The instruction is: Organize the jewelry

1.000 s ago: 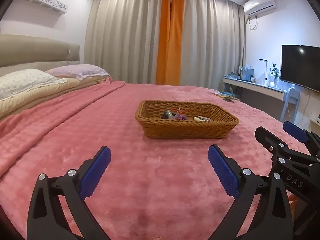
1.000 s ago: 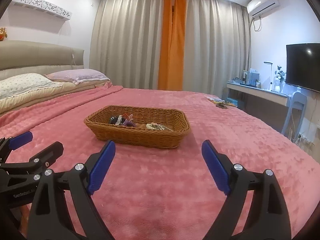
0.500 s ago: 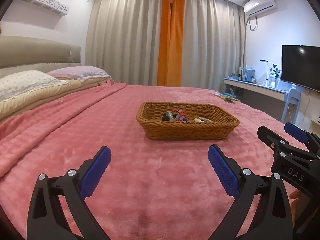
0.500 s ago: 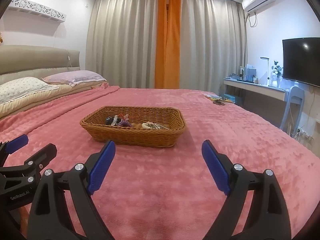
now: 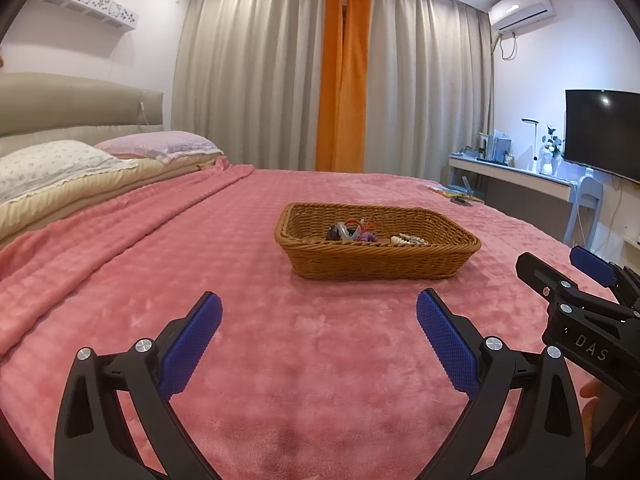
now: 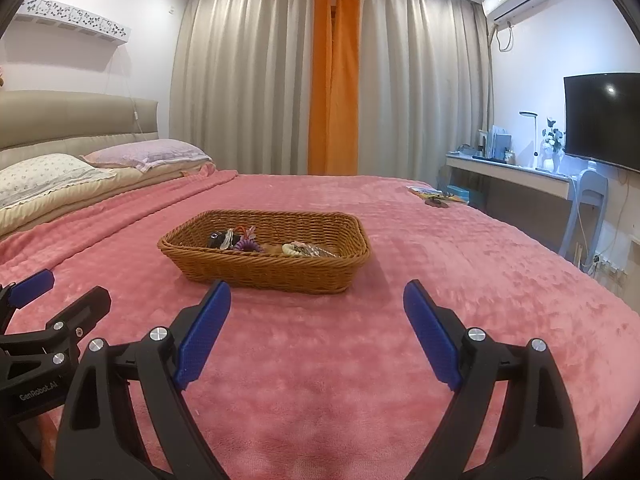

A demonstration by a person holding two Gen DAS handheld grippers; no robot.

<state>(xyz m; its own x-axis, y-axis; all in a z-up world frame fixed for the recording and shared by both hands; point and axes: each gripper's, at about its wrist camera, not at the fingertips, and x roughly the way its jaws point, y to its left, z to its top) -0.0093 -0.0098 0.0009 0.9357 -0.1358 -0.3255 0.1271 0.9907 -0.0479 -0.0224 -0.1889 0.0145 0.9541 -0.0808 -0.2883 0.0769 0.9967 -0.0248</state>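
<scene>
- Moved since a second ago: our two views sit slightly nearer the basket [image 5: 378, 258], which shows a little larger in both than it did; in the right view it has also drifted rightward from where it stood half a second back. Nothing on the bed has shifted.
- Left gripper [image 5: 318, 312]: jaws spread wide, nothing between the blue pads [image 5: 192, 344]; it hovers over the blanket [image 5: 120, 280], short of the basket. Same spread as in the earlier frames.
- Right gripper [image 6: 316, 306]: jaws likewise wide and empty, held beside the left one, its tips just short of the basket's near wall.
- Basket: wicker, shallow, standing flat mid-bed on the pink blanket.
- Jewelry [image 6: 240, 240]: a small heap on the basket floor, dark, purple and red pieces to the left, pale ones [image 6: 304, 250] to the right. Individual items are too small for us to name.
- Loose items [image 6: 436, 198]: flat things at the far right edge of the bed; we cannot tell what they are.
- Reading for the task: we judge the change a small advance toward the basket with neither tool loaded. The jewelry lies gathered in the basket; that fits either pieces collected there, or a heap waiting to be sorted out. The pictures do not settle which.
</scene>
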